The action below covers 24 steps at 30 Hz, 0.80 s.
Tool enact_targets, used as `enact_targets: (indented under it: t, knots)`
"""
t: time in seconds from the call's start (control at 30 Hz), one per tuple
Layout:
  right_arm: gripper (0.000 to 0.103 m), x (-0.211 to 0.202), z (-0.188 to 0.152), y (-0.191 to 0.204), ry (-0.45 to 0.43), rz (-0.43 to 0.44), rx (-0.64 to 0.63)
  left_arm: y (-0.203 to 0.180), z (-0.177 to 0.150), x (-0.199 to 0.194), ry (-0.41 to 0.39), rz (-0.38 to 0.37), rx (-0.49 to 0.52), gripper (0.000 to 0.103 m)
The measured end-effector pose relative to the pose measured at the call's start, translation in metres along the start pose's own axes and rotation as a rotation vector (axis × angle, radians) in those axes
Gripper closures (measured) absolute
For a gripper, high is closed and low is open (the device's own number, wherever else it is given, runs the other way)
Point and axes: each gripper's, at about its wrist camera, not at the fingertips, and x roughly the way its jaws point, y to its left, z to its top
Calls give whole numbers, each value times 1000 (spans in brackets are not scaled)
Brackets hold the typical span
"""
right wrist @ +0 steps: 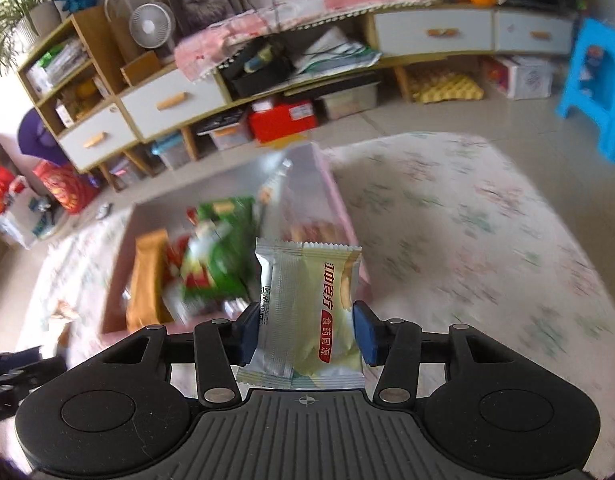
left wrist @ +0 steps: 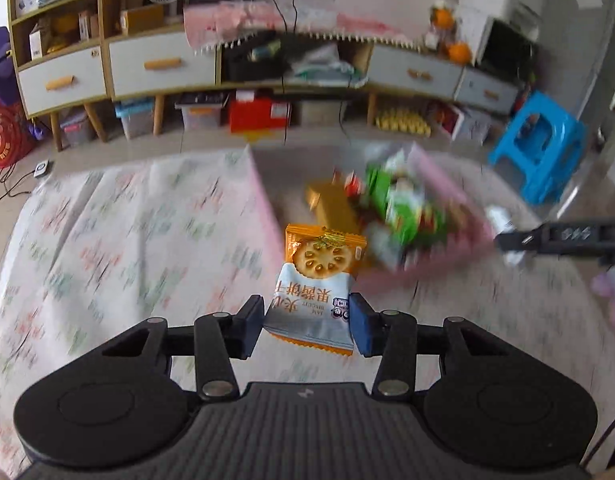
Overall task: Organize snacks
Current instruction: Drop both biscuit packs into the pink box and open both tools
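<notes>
My left gripper [left wrist: 307,326] is shut on an orange and white jam biscuit packet [left wrist: 319,280], held above the patterned cloth just short of the pink box [left wrist: 447,264]. My right gripper [right wrist: 305,330] is shut on a pale green and silver biscuit packet [right wrist: 307,312], held at the near edge of the same pink box [right wrist: 343,208]. The box holds several snacks, among them a green bag [left wrist: 403,208] and an orange packet [left wrist: 335,204]; they also show in the right wrist view, the green bag [right wrist: 219,252] and the orange packet [right wrist: 147,280]. The background is blurred.
The box sits on a table with a floral cloth [left wrist: 127,232]. The other gripper's black body [left wrist: 567,236] shows at the right edge of the left wrist view. Behind are a wooden cabinet with drawers [right wrist: 167,100], floor boxes and a blue stool [right wrist: 599,80].
</notes>
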Motion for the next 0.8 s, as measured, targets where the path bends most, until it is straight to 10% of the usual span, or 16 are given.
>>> enact_targets:
  t: [0.27, 0.4, 0.63, 0.8]
  knots:
    - [52, 54, 55, -1, -14, 60, 59, -25, 38, 67, -30, 57, -59, 58]
    - [25, 60, 64, -12, 19, 112, 92, -29, 38, 73, -36, 116, -83, 27]
    - [20, 24, 42, -9, -14, 140, -2, -40, 13, 37, -42, 215, -108, 0]
    - [15, -8, 1, 2, -8, 93, -126, -51, -8, 14, -1, 268, -128, 0]
